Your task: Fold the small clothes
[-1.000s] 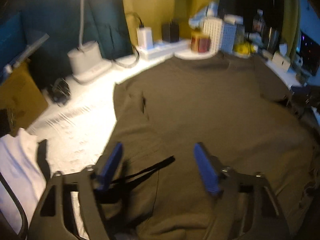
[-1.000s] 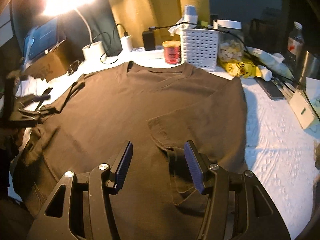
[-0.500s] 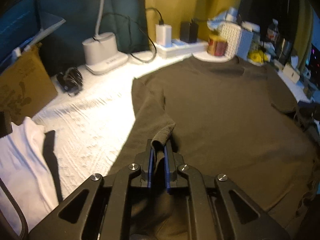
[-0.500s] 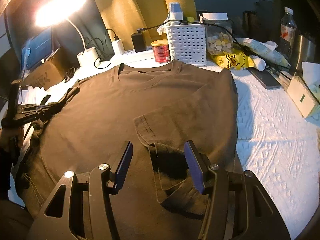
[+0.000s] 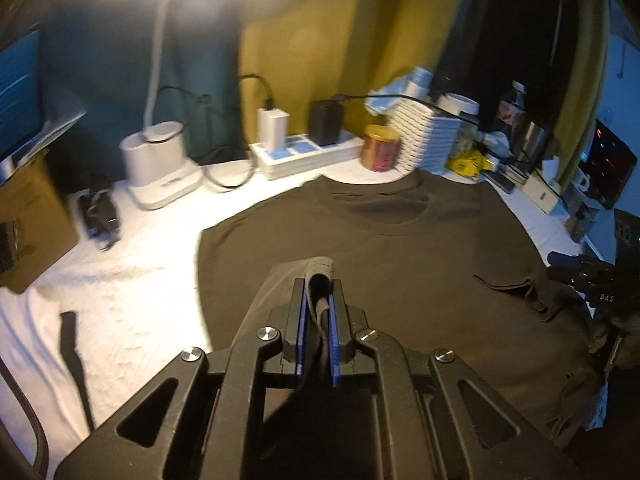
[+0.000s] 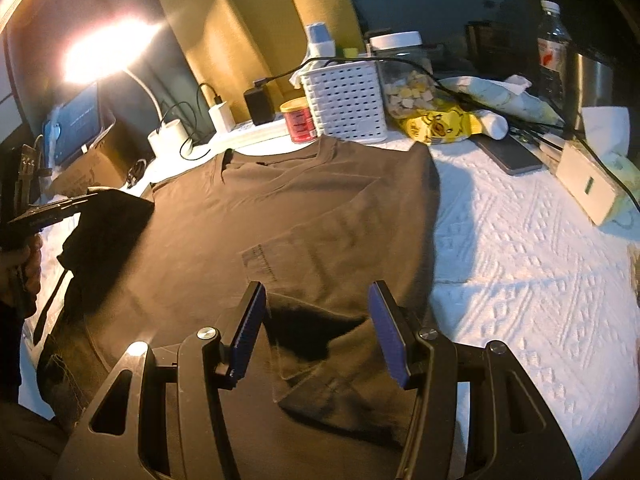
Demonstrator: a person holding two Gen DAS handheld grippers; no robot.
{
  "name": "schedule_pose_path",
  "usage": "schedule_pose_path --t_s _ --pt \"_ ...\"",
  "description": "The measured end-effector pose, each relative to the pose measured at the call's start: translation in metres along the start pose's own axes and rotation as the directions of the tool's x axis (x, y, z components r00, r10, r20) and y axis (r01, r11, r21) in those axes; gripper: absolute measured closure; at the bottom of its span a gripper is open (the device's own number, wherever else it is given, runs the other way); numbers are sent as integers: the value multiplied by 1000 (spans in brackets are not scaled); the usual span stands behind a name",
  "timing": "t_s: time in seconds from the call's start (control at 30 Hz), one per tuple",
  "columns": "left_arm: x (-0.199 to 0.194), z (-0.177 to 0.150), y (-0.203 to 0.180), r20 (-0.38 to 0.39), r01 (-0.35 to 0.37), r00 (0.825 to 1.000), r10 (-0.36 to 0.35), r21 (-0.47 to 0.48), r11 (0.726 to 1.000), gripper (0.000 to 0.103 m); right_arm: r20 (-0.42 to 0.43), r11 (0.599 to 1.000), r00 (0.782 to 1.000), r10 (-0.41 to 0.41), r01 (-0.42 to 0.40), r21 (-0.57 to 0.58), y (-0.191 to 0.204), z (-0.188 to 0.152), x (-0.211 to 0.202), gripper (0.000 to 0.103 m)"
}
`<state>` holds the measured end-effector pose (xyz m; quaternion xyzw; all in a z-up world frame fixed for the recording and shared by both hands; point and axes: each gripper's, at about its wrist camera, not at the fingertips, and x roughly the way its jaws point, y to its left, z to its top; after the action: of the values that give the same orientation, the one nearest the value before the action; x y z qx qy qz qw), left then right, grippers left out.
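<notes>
Left wrist: left claw (image 5: 319, 312) pinches brown shirt (image 5: 400, 264) on white quilt (image 5: 132, 280); right claw (image 6: 316, 332) gapes.

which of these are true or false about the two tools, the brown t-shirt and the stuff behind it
1. The left tool is shut on a fold of the brown t-shirt. True.
2. The right tool grips the shirt. False: it is open, pads apart over the folded sleeve.
3. A red can stands beside the white basket. True.
4. The shirt's collar lies nearest the tools. False: the collar is at the far side, by the can.
</notes>
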<state>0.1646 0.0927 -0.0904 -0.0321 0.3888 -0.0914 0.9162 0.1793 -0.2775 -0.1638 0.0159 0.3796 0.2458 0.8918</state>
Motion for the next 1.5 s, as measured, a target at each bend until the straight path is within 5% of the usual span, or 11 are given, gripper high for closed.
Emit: schedule_pose_path --t_s 0.4,0.57,0.67,0.73,0.77,1.1,1.33,1.5 --pt "71 -2 -40 -145 96 984 -103 -54 994 95 30 999 1000 -1 0 37 -20 -8 -15 46" --pt "77 -7 -46 -191 81 977 -95 -79 994 94 37 999 999 -1 0 39 -20 -9 -17 46" --pt "66 -10 -42 -183 77 979 -93 -91 993 73 33 999 999 1 -2 33 -17 -10 -17 46" --pt "52 -14 -38 -158 73 984 -87 -95 993 44 29 1000 1000 3 -4 28 -15 -9 -15 46" --pt "45 -16 -37 -149 74 985 -88 -97 993 43 28 1000 1000 3 -4 22 -12 -9 -16 46" --pt "4 -71 -45 -196 38 980 -24 70 997 43 20 1000 1000 3 -3 -10 7 -9 -17 46" --pt "8 -90 -40 -201 30 980 -12 89 996 82 24 999 1000 3 -2 -35 21 -12 -25 46" --pt "-2 -91 -40 -178 72 982 -60 64 995 93 37 999 999 -8 9 -38 26 -17 -37 46"
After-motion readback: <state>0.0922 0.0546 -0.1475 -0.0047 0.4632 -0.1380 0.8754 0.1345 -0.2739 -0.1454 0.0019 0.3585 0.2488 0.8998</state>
